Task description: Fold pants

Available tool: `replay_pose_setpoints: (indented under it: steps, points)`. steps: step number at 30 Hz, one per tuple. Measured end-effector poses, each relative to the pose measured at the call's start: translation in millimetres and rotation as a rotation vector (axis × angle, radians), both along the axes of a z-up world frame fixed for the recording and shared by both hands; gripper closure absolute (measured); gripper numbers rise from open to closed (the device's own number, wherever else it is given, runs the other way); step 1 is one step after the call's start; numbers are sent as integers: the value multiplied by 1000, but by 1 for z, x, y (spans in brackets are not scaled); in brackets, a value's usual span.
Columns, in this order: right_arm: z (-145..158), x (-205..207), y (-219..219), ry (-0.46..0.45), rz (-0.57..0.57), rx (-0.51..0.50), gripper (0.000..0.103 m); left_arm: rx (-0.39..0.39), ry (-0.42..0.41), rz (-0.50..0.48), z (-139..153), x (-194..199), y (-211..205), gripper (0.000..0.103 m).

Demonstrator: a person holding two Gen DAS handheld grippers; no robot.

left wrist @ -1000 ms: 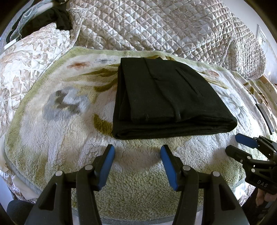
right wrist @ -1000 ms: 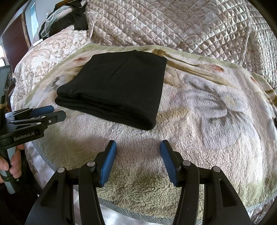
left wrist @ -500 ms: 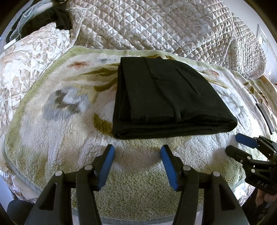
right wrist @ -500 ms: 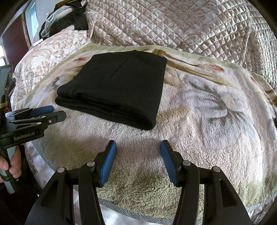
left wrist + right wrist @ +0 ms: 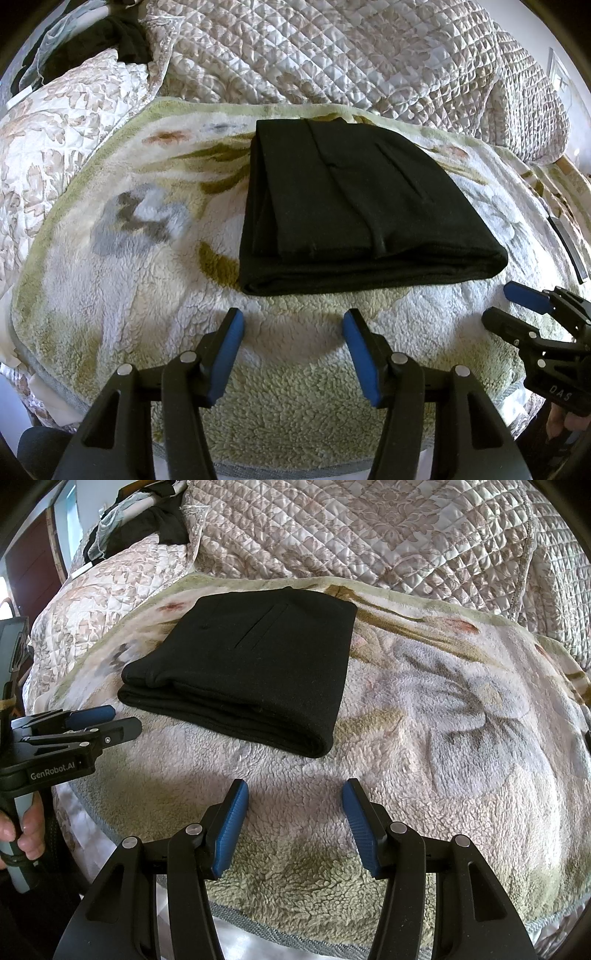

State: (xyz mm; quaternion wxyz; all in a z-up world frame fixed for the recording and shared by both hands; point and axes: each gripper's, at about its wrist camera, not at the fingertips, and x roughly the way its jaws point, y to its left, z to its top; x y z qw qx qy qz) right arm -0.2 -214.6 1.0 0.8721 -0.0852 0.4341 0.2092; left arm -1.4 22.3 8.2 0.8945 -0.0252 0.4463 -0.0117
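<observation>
The black pants lie folded into a compact rectangle on a fleecy floral blanket; in the right wrist view the pants sit up and left of centre. My left gripper hovers open just in front of the fold's near edge, nothing between its blue pads. My right gripper is open too, off the pants' near right corner, over bare blanket. Each gripper shows in the other's view: the right gripper at the right edge, the left gripper at the left edge, held by a hand.
A quilted beige bedspread rises behind the blanket. Dark clothes are piled at the far left corner. The blanket's near edge drops off just below my fingers. A dark flat strip lies at the far right.
</observation>
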Motion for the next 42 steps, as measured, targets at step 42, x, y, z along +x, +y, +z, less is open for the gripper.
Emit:
replay_pose_setpoints:
  steps: [42]
  points:
    - [0,-1,0,-1,-1,0,49,20,18,-4,2,1,0,40]
